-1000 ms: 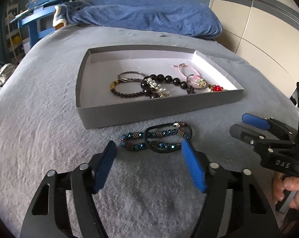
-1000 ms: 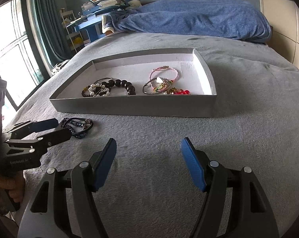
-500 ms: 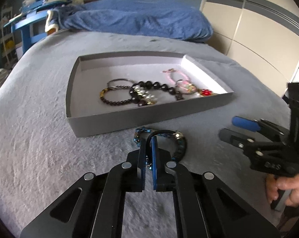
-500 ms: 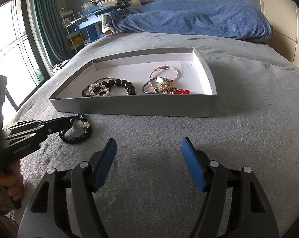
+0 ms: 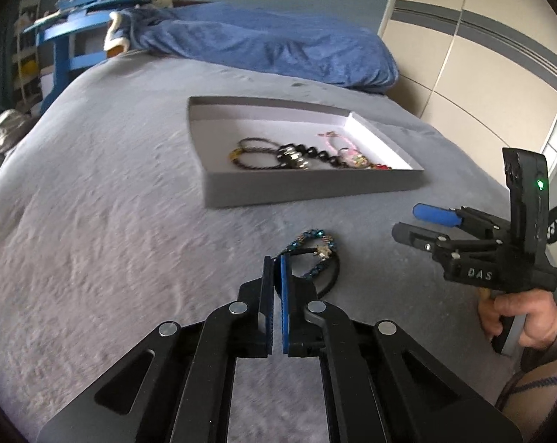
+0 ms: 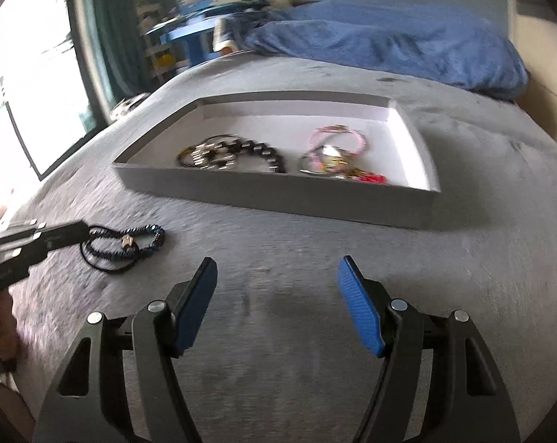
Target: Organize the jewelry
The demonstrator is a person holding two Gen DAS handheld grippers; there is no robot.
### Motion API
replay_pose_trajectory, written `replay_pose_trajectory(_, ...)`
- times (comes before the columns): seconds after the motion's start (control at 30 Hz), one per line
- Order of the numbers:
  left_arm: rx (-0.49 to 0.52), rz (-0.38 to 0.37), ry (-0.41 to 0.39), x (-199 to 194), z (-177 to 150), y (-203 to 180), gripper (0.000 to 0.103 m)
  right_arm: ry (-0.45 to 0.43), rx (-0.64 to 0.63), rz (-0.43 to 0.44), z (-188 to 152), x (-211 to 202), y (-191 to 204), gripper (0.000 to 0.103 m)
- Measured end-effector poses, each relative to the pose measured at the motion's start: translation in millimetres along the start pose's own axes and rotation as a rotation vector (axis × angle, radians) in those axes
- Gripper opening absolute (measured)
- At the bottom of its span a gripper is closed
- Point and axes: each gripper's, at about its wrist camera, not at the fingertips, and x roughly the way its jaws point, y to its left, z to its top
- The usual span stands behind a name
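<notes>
A blue beaded bracelet [image 5: 317,253] with a black cord and a small star charm trails on the grey bed cover, a short way in front of the box. My left gripper [image 5: 274,260] is shut on its near end. The same bracelet [image 6: 130,245] shows at the left of the right wrist view, with the left gripper [image 6: 75,230] pinching its left end. The shallow grey box [image 5: 315,188] holds several bracelets: black beads [image 5: 315,155], a pink one [image 5: 346,151] and red beads. My right gripper [image 6: 278,264] hovers open over bare cover, nothing between its fingers.
A blue blanket [image 5: 263,48] is heaped at the head of the bed. A blue shelf [image 5: 75,29] and a window [image 6: 31,74] stand to the left, a wardrobe [image 5: 481,85] to the right. A hand [image 5: 525,313] grips the right tool's handle.
The left jaws closed on the blue bracelet's near end, then pulled it away from the box. The right gripper rolled a little and stays open.
</notes>
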Motion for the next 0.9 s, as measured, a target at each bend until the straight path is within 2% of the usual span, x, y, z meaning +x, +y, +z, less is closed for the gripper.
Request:
replay_pose_trajectory(0.07, -0.018, -0.007, 0.004, -1.9, -2.3, 6.1, 0.004, 0.016, -0.039, 0.032, 3.4, 3.6, 10.6, 0.068)
replay_pose_trajectory(0.2, -0.03, -0.017, 0.081, 9.1, -11.6, 12.3, 0.004, 0.033, -0.047, 0.091, 13.6, 11.6, 23.0, 0.068)
replay_pose_trajectory(0.33, -0.032, -0.02, 0.074, 6.4, -12.9, 12.7, 0.006, 0.054, -0.063, 0.121, 22.0, 23.5, 38.4, 0.063)
replay_pose_trajectory(0.4, -0.038, -0.007, 0.07, 5.5, -13.0, 13.5, 0.017, 0.072, -0.082, 0.132, 24.7, 30.7, 45.6, 0.055)
replay_pose_trajectory(0.43, -0.041, -0.003, 0.066, 4.3, -13.5, 14.0, 0.029, 0.08, -0.089, 0.138, 26.2, 33.3, 48.1, 0.053)
replay_pose_trajectory(0.47, -0.044, -0.004, 0.058, 2.6, -13.5, 14.5, 0.031, 0.085, -0.094, 0.144, 27.3, 35.2, 50.1, 0.05)
replay_pose_trajectory(0.5, -0.044, -0.001, 0.053, 1.4, -13.7, 14.4, 0.032, 0.09, -0.097, 0.15, 28.8, 37.4, 52.0, 0.047)
replay_pose_trajectory(0.73, -0.016, 0.023, 0.055, 2.6, -13.7, 7.8, 0.032, 0.107, -0.108, 0.194, 34.5, 46.8, 59.9, 0.044)
replay_pose_trajectory(0.9, -0.009, 0.013, 0.059, 3.3, -14.2, 6.2, 0.032, 0.127, -0.121, 0.207, 34.7, 52.0, 66.1, 0.03)
